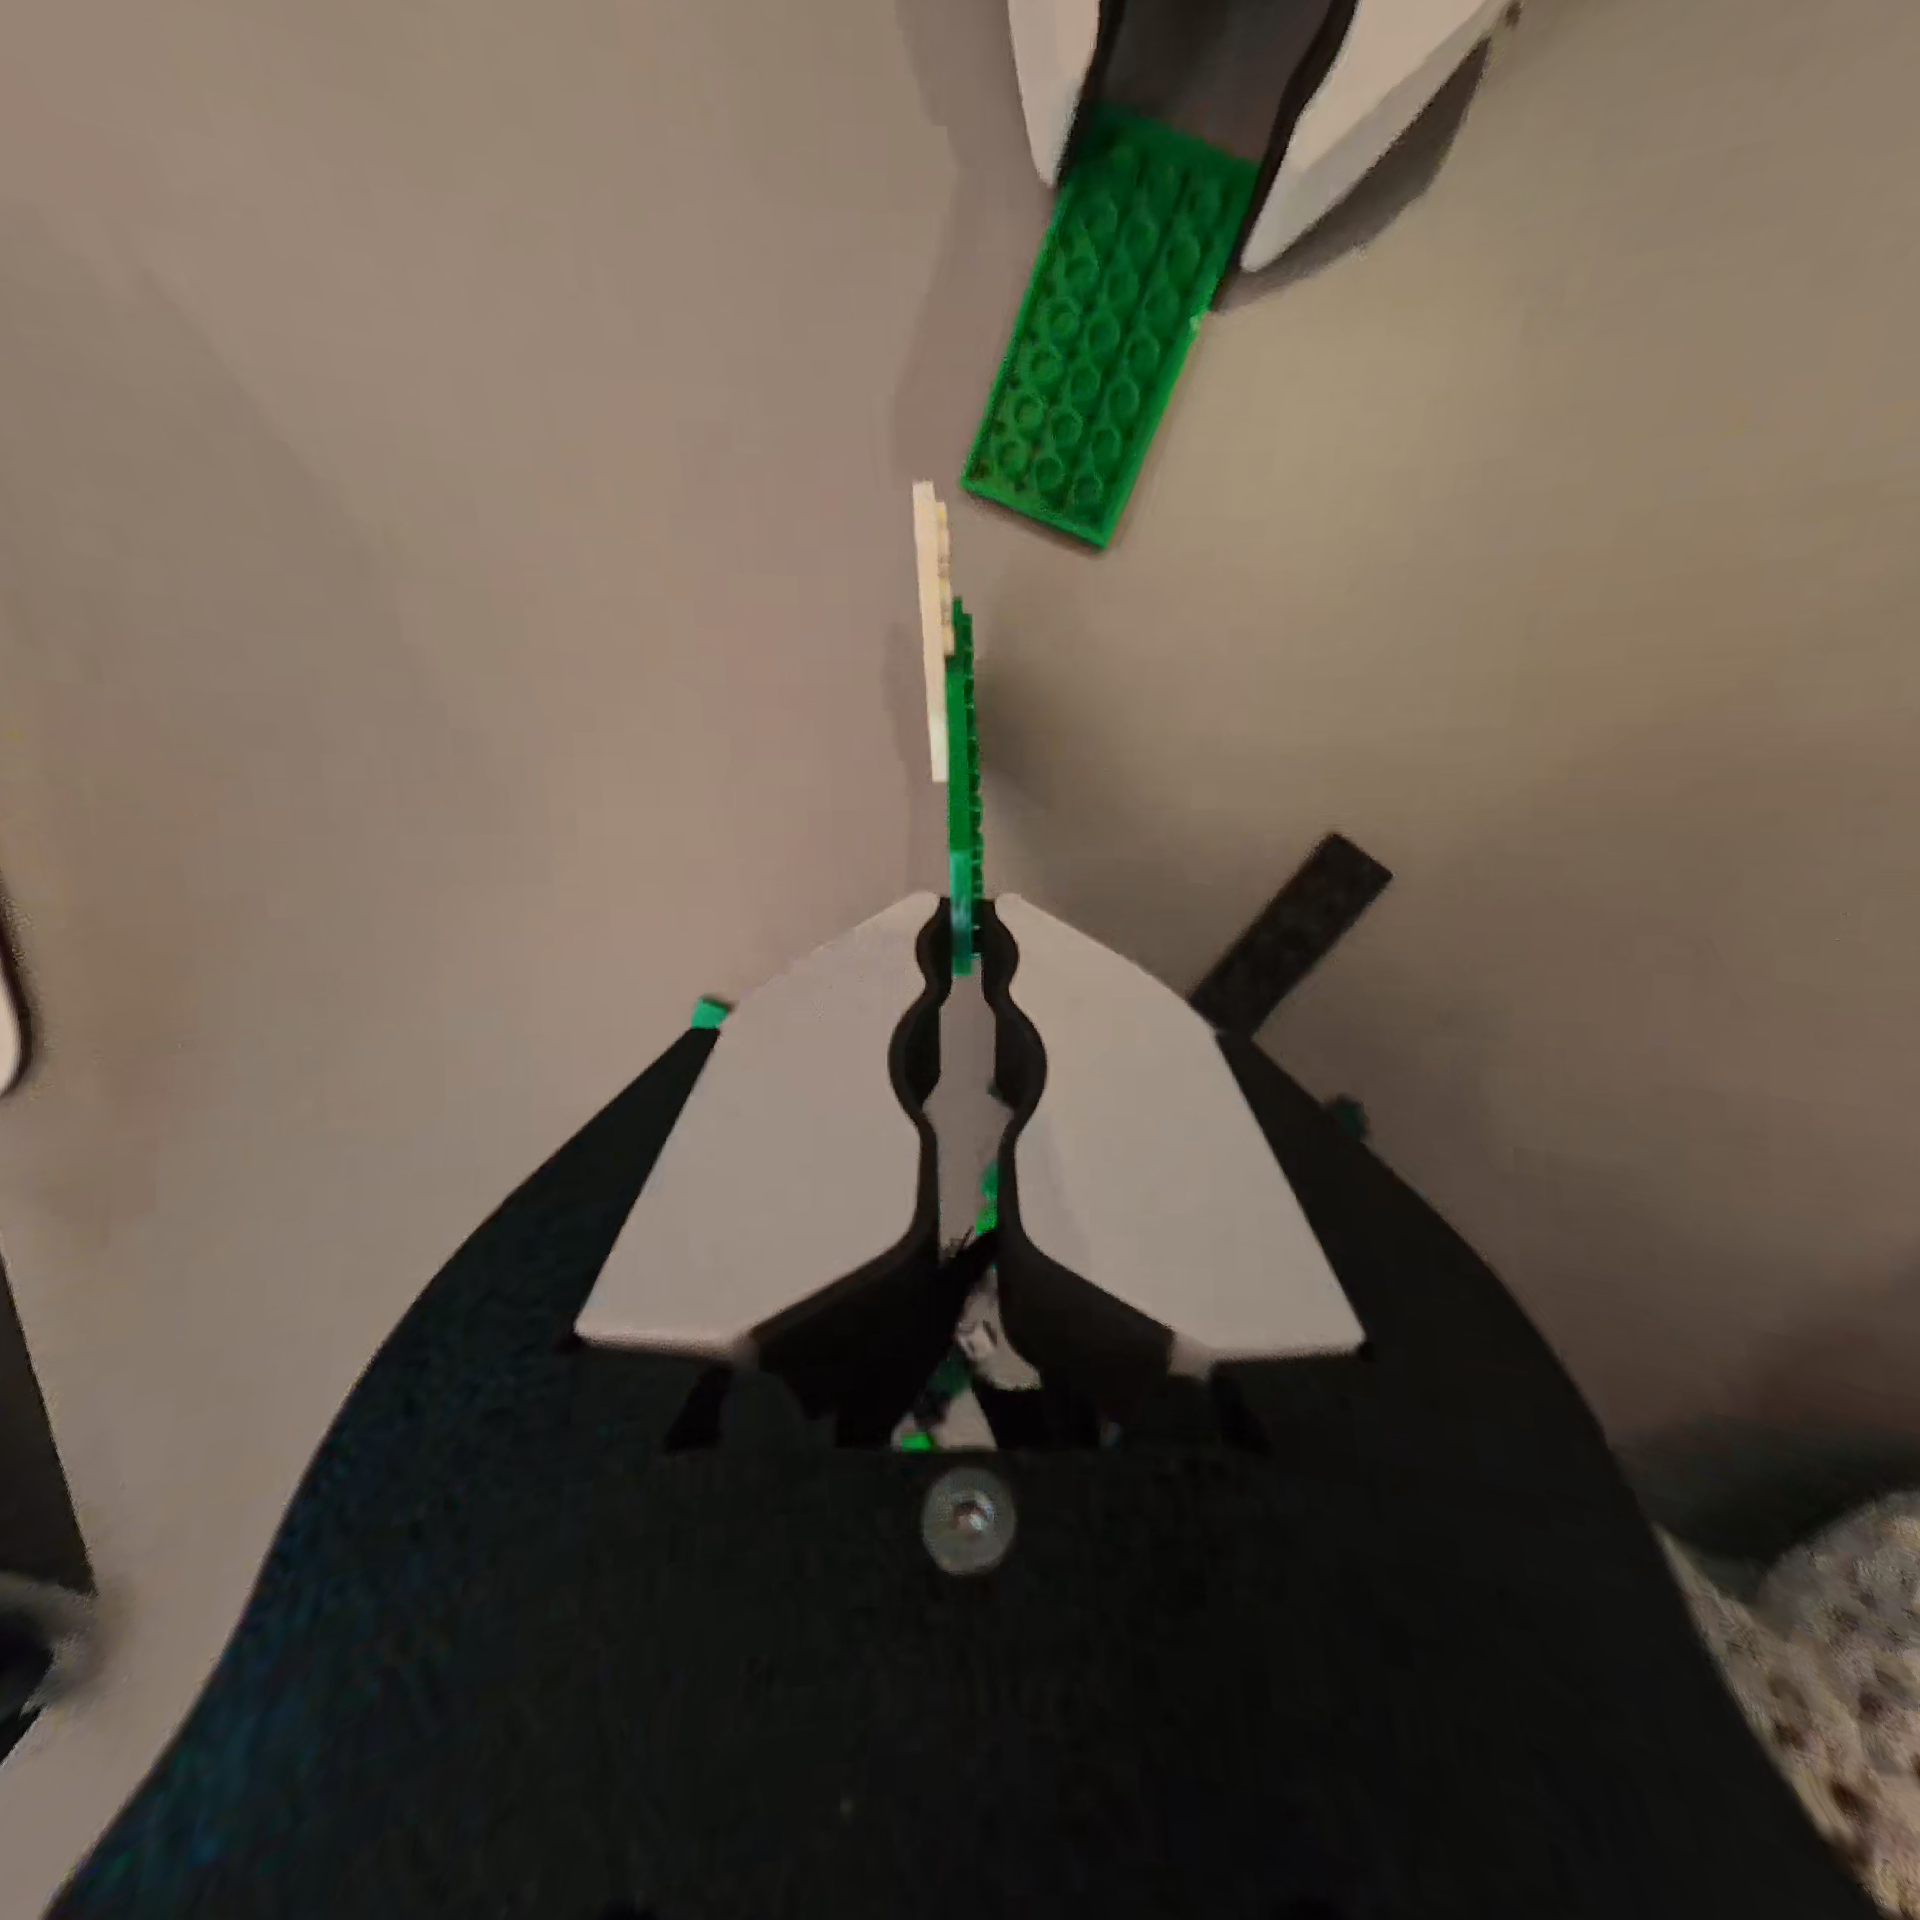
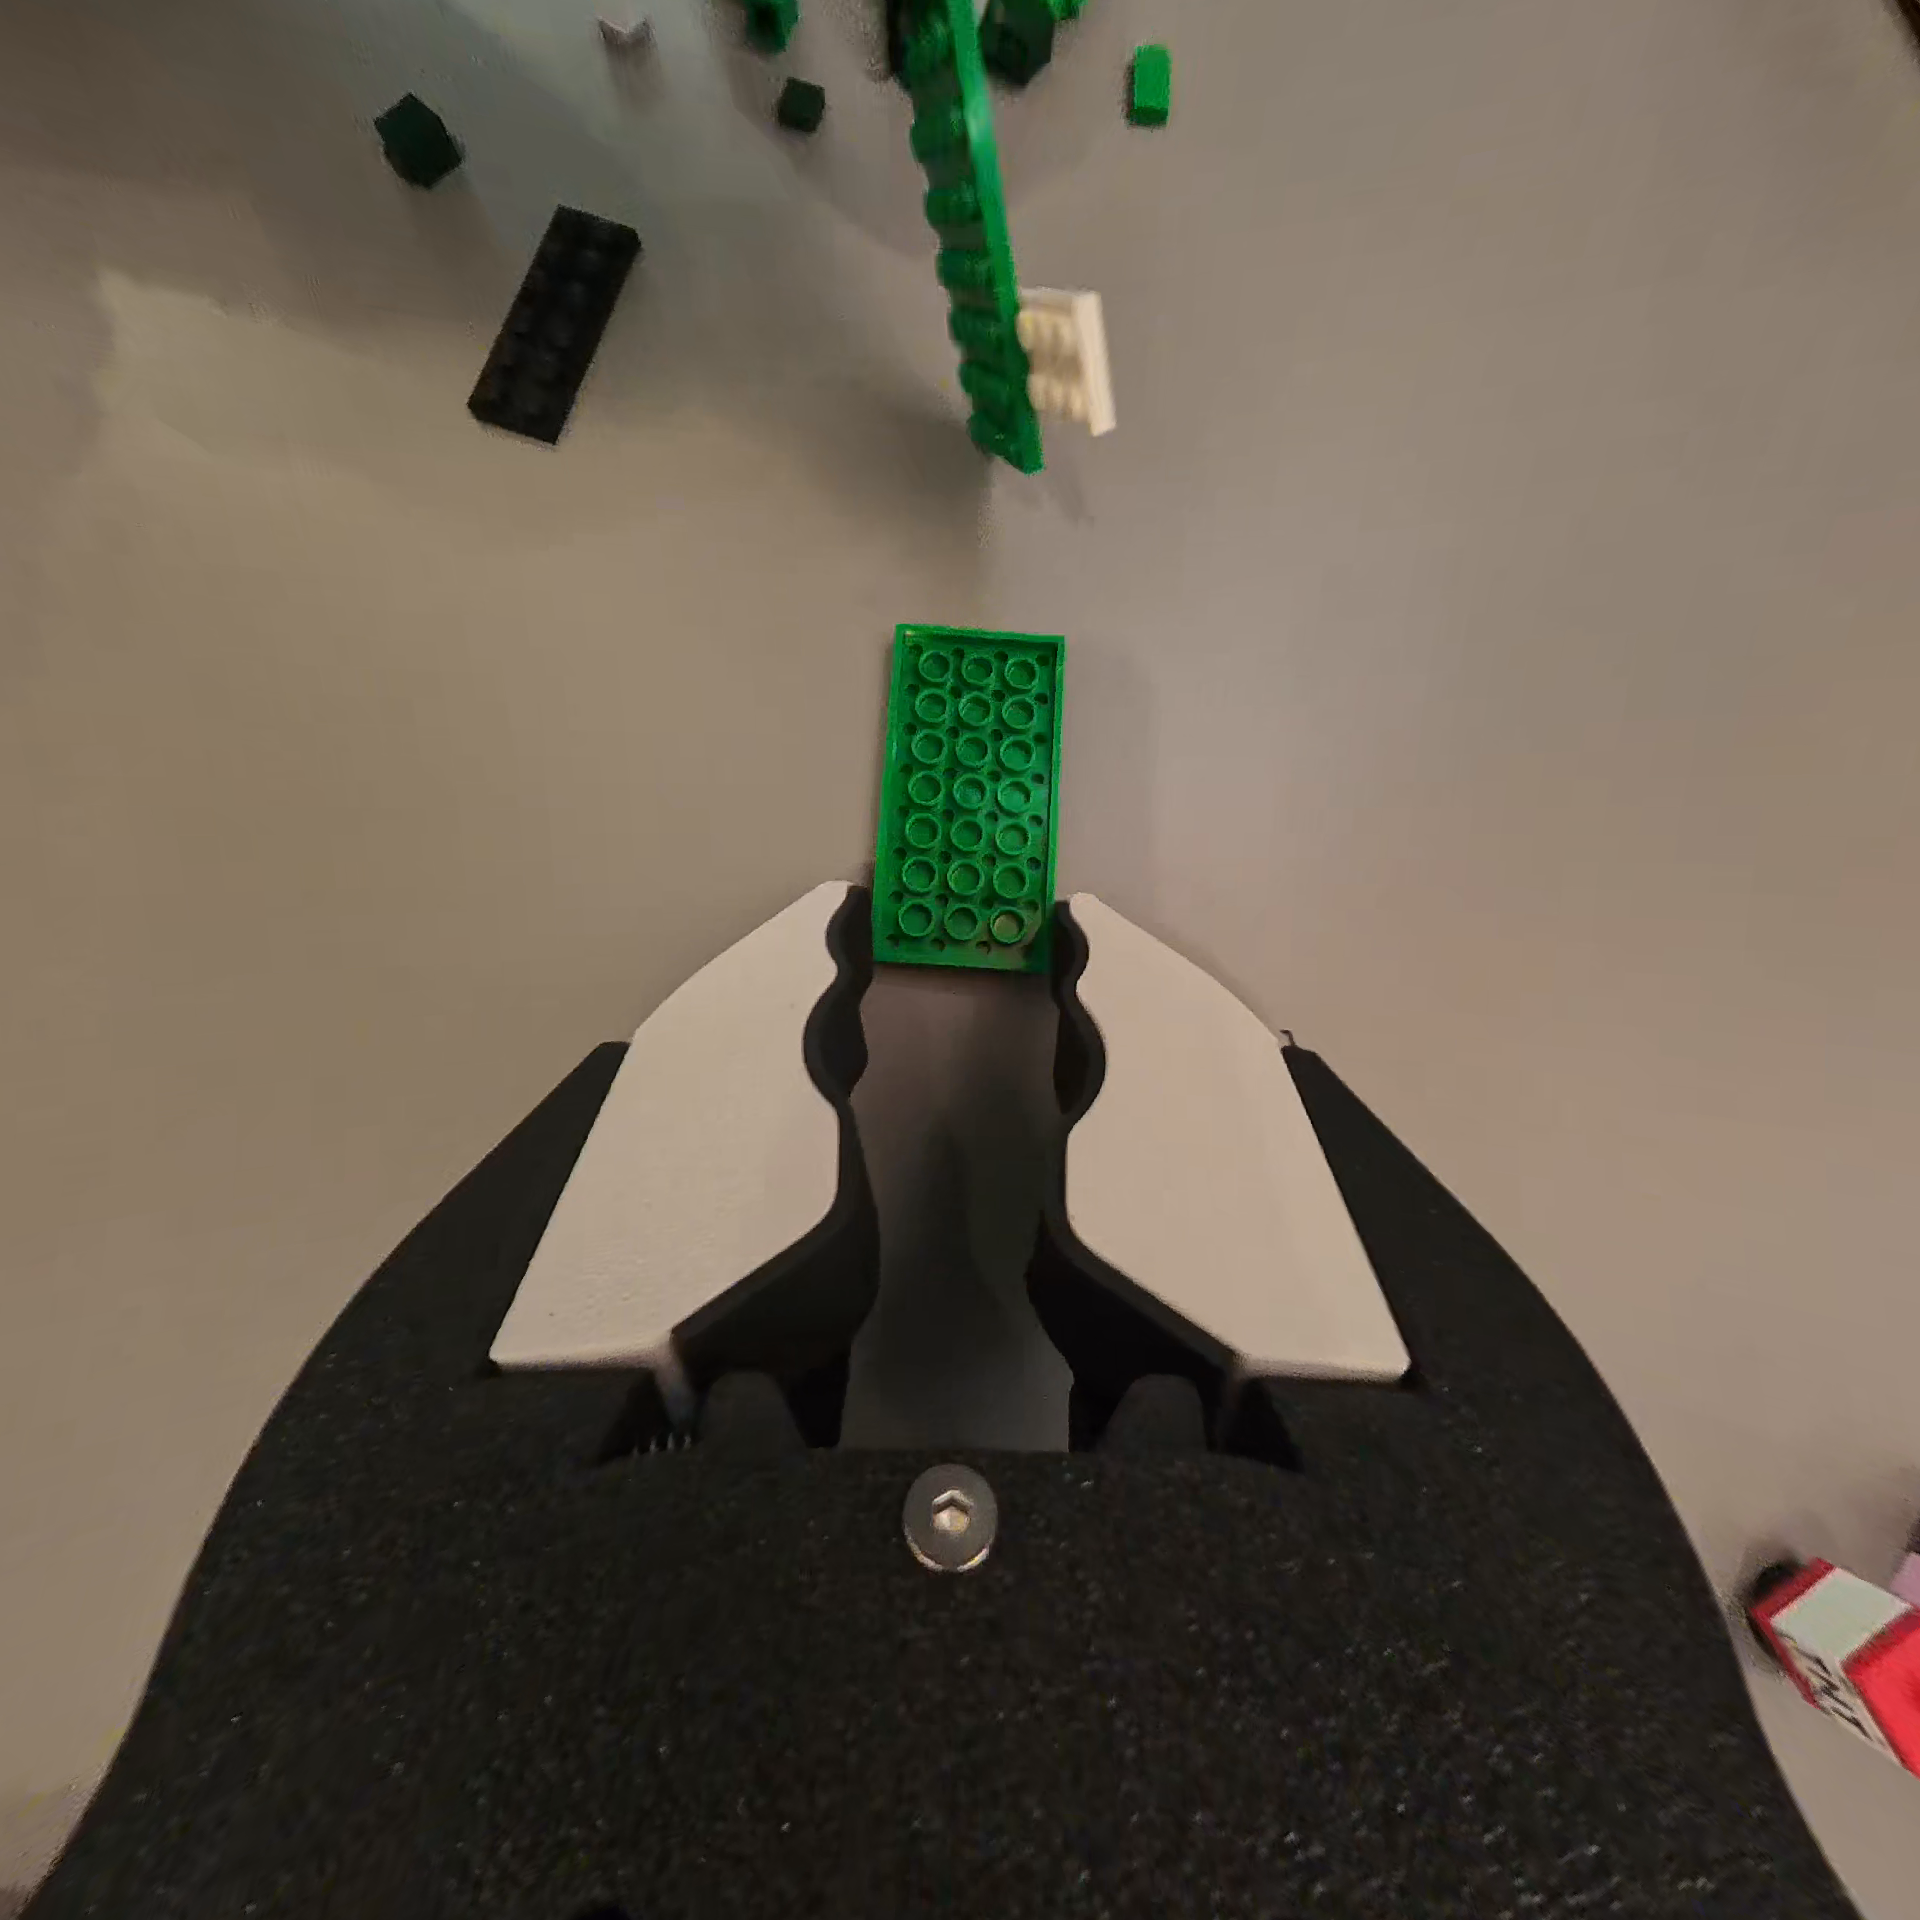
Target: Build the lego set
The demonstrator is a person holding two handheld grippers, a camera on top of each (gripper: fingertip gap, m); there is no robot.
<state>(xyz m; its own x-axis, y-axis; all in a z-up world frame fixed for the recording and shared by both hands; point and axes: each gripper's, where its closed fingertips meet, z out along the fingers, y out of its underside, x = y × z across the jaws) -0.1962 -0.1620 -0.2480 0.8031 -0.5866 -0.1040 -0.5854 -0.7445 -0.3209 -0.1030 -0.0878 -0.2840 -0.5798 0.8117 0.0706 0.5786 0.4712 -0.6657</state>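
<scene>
My left gripper is shut on the end of a green plate, held edge-on, with a white plate stuck to its far left side. This pair also shows in the right wrist view as a green plate with the white plate beside it. My right gripper is shut on the near end of a second green plate, underside showing. In the left wrist view that plate and the right gripper sit at the upper right, apart from my pair.
A grey table lies beneath. A long black brick and several small dark green and green bricks lie at the far side. A black plate lies right of my left fingers. A red and white block sits at lower right. The right gripper is farther from the long black brick, some 12 centimetres, than the left, some 7 centimetres. It turns up in the left wrist view as well.
</scene>
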